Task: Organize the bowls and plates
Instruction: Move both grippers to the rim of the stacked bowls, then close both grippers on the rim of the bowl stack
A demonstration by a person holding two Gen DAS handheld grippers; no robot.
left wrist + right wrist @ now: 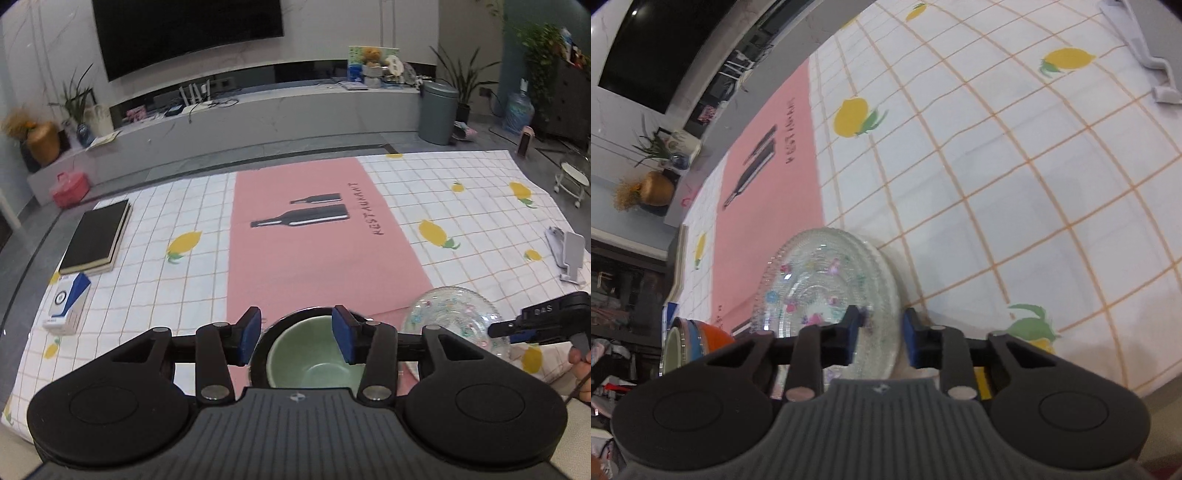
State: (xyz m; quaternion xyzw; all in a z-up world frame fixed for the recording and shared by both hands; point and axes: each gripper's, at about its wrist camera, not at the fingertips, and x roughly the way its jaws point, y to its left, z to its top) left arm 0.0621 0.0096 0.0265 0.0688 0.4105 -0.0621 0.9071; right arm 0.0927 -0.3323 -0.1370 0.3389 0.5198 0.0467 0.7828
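In the left wrist view a stack of nested bowls, pale green inside with a dark outer rim, sits on the pink mat just below my left gripper. That gripper is open, its blue pads apart on either side above the rim, touching nothing. The right wrist view shows the same stack from the side, with orange and blue walls. To the right, a clear glass plate with coloured specks is held tilted by its rim. My right gripper is shut on that plate. From the left wrist, the right gripper reaches in from the right.
A checked lemon-print cloth covers the table, with a pink mat down the middle. A black notebook and a blue-white box lie at the left. A grey stand sits at the right edge.
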